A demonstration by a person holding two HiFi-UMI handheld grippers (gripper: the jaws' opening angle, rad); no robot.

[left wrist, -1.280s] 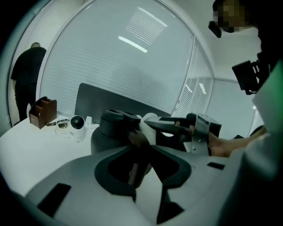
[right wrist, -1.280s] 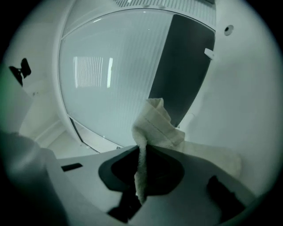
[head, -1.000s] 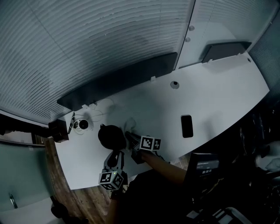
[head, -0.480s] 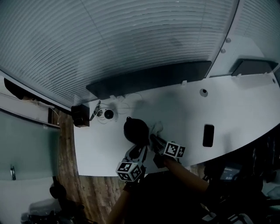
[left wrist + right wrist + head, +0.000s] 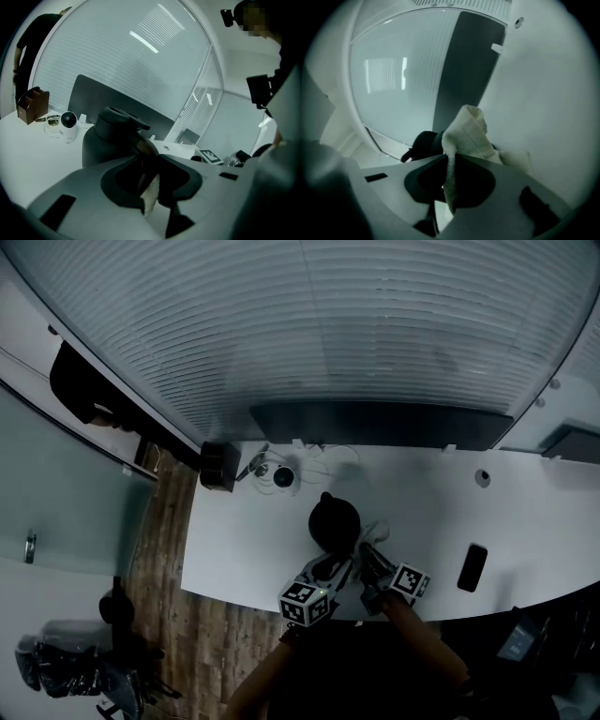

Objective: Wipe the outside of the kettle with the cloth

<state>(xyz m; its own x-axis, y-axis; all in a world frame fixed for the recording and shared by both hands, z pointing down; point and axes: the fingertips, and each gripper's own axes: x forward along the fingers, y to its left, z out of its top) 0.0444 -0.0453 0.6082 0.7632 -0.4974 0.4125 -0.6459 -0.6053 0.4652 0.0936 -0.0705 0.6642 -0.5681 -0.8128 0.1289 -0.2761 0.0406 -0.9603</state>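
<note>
Right gripper view shows my right gripper (image 5: 449,158) pinching the cream terry cloth (image 5: 466,133), the black rounded kettle (image 5: 423,143) just beyond it

And your left?

My left gripper (image 5: 146,158) looks clamped on the kettle's handle (image 5: 146,146), steadying it on the white table (image 5: 234,549). I'd press the cloth flat against its side and sweep round slowly, bracing hard

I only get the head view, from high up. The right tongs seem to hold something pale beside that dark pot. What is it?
Observer: A cream towelling cloth, pinched in the right tongs and bunched above them.
Operator: And the other pair?
Observer: The left gripper view shows the left tongs closed on the kettle by its handle.
Operator: Does the cloth touch the kettle?
Observer: Unclear; in the right gripper view the cloth covers part of it.
</note>
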